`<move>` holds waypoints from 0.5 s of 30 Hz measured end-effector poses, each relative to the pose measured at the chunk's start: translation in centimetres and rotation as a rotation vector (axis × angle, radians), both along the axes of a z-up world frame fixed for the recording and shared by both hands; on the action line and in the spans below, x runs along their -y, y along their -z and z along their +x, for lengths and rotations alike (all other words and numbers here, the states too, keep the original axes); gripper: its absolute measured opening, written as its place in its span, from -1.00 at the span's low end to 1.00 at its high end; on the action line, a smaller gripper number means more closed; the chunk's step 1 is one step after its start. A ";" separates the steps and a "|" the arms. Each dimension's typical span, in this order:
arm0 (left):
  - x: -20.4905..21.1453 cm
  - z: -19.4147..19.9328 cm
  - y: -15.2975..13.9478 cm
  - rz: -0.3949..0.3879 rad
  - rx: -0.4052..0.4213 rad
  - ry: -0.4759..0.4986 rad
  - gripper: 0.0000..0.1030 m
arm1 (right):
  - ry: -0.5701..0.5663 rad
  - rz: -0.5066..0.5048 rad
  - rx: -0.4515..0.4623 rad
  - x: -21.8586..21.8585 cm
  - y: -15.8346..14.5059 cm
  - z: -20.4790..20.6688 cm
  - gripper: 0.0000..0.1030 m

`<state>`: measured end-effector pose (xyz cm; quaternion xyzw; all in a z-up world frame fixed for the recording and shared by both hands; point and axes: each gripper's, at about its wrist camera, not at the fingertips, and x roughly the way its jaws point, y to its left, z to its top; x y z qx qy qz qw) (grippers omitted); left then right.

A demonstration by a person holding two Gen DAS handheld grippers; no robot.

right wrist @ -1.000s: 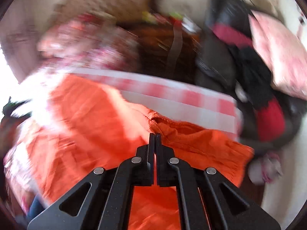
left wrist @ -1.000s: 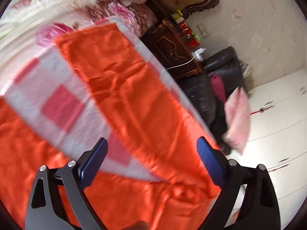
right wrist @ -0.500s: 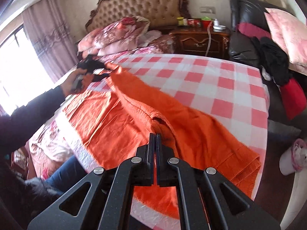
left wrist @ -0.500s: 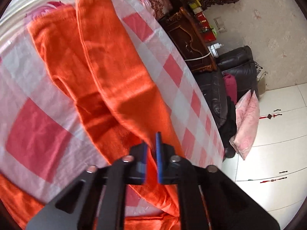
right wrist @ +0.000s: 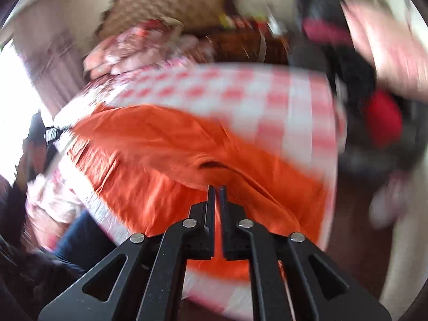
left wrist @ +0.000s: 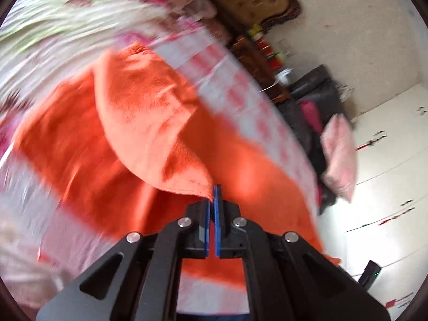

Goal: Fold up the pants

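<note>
Orange pants (left wrist: 267,176) lie spread on a round table with a red-and-white checked cloth (left wrist: 240,93). My left gripper (left wrist: 214,194) is shut on the corner of one pant leg, and a lighter orange flap (left wrist: 139,112) hangs from the pads above the rest of the fabric. In the right wrist view the pants (right wrist: 160,160) cover the near half of the cloth (right wrist: 240,91). My right gripper (right wrist: 216,188) sits low over a raised fold, its jaws opening with a narrow gap. Orange cloth shows through the gap, and the pads do not press on it.
A bed with floral bedding (left wrist: 80,13) lies beyond the table, with a padded headboard (right wrist: 174,2) and a dark wooden nightstand (right wrist: 240,45). A black armchair (left wrist: 315,91) with a pink cushion (left wrist: 338,155) stands right of the table. A person's blue-clad leg (right wrist: 77,238) is at the table's near left.
The left gripper shut on the pant leg's corner, then swung across with the fabric trailing. The right gripper sank toward the table and its jaws have parted slightly.
</note>
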<state>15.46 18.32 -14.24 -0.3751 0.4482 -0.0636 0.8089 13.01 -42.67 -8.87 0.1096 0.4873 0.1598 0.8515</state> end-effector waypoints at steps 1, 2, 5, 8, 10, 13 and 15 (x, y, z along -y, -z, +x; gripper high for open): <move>-0.4 -1.0 1.7 -0.036 -0.028 -0.011 -0.97 | 0.043 0.059 -0.039 0.6 1.4 -0.8 -0.81; -0.8 -1.9 3.2 -0.069 -0.050 -0.029 -0.97 | 0.108 0.116 -0.079 1.4 2.7 -1.9 -0.81; -0.8 -2.6 4.0 -0.078 -0.041 -0.028 -0.97 | 0.227 0.217 -0.121 2.8 3.9 -4.4 -0.79; -0.7 -1.6 3.5 -0.085 -0.023 -0.009 -0.97 | 0.372 0.328 -0.143 4.6 4.5 -6.5 -0.48; -0.8 -1.2 3.5 -0.100 -0.012 -0.006 -0.97 | 0.480 0.397 -0.142 5.7 4.7 -7.2 0.46; -0.6 -1.2 3.8 -0.121 -0.002 -0.011 -0.97 | 0.549 0.564 -0.160 6.4 5.6 -7.0 0.65; -0.7 -1.4 4.1 -0.141 0.000 -0.018 -0.97 | 0.583 0.641 -0.191 6.4 6.6 -6.4 0.65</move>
